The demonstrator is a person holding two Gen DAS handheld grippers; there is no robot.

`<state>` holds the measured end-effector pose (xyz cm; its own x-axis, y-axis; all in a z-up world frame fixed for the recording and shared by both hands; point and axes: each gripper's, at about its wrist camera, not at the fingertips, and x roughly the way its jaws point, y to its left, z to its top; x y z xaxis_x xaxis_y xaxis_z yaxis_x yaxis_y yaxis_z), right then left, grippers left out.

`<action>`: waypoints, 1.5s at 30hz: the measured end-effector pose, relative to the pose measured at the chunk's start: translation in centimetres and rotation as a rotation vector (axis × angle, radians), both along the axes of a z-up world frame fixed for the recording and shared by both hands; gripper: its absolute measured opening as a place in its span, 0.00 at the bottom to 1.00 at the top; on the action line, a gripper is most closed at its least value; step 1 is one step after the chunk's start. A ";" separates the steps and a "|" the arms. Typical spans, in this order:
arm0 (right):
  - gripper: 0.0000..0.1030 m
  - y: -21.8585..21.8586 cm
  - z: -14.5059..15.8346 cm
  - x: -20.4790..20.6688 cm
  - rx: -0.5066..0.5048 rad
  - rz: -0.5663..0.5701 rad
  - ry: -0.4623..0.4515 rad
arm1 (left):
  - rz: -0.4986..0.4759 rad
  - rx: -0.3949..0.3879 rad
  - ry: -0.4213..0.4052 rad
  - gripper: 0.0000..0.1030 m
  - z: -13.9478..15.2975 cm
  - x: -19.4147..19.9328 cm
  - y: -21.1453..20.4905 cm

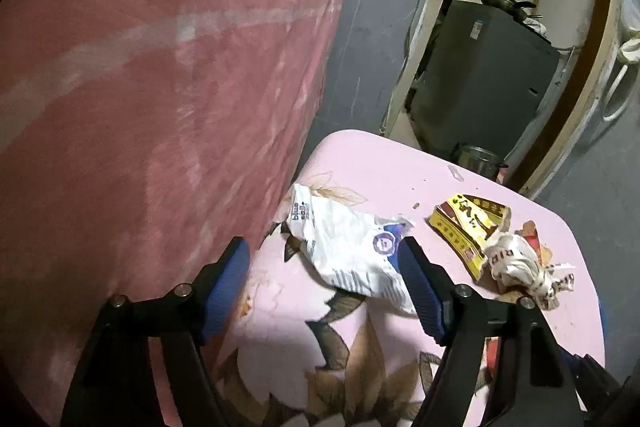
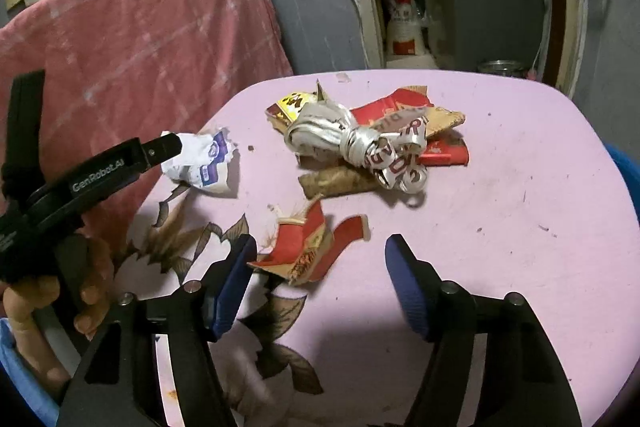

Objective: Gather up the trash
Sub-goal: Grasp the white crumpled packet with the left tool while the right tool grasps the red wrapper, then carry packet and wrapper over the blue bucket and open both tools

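One pink table (image 2: 500, 147), and both grippers had their jaws wide open, gripping nothing. The left gripper (image 1: 324, 267) straddled one white wrapper (image 1: 352, 251) at the table's left edge. The right gripper (image 2: 320, 267) sat by one torn red wrapper (image 2: 308, 247). The center pile (image 2: 360, 139) was too tangled to count; one ribbon bundle (image 2: 372, 147) hid most of it.

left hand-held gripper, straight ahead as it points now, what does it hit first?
Most likely the crumpled white wrapper: it lies between the open fingers of the left hand-held gripper, on the pink table. Depth is unclear.
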<state>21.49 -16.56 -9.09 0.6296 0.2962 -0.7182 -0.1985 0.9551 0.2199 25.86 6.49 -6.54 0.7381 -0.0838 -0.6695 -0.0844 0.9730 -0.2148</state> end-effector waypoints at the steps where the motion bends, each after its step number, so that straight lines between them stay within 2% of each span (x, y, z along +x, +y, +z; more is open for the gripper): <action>1: 0.58 0.0 0.0 0.0 -0.004 -0.002 0.001 | -0.003 0.001 0.008 0.62 0.0 0.3 0.1; 6: 0.42 -0.4 -0.1 0.1 -0.013 -0.027 0.000 | -0.032 -0.005 0.043 0.42 -0.1 1.4 0.4; 11: 0.35 -1.1 -0.1 -0.3 0.008 -0.030 -0.001 | -0.070 0.004 0.063 0.17 -0.3 1.6 0.2; 12: 0.32 -1.3 -0.2 -0.2 0.017 -0.034 0.001 | -0.074 0.011 0.064 0.16 -0.4 1.5 0.1; 14: 0.25 -1.7 -0.2 -0.3 0.034 -0.040 0.003 | -0.079 0.013 0.065 0.07 -0.4 1.4 0.1; 16: 0.21 -1.7 -0.2 -0.2 0.042 -0.036 0.008 | -0.082 0.008 0.064 0.04 -0.4 1.0 0.0; 24: 0.16 -1.7 0.3 -0.9 0.056 -0.015 -0.026 | -0.119 -0.014 0.042 0.01 0.0 -1.1 -1.4; 31: 0.15 -3.2 2.0 -3.1 0.064 -0.030 -0.107 | -0.155 -0.013 -0.039 0.00 2.0 -4.3 -3.7; 37: 0.15 -5.0 4.6 -5.0 0.076 -0.057 -0.199 | -0.195 0.010 -0.147 0.00 4.3 -7.3 -6.3; 41: 0.15 -6.2 7.0 -6.5 0.061 -0.079 -0.294 | -0.232 0.035 -0.245 0.00 6.6 -8.6 -9.1; 45: 0.15 -8.1 9.8 -7.6 0.035 -0.114 -0.394 | -0.266 0.025 -0.338 0.00 8.8 -9.3 -11.5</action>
<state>13.84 -24.67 0.73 0.8848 0.2289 -0.4059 -0.1677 0.9691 0.1808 16.60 -5.06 2.21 0.8712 -0.2877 -0.3979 0.2412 0.9566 -0.1636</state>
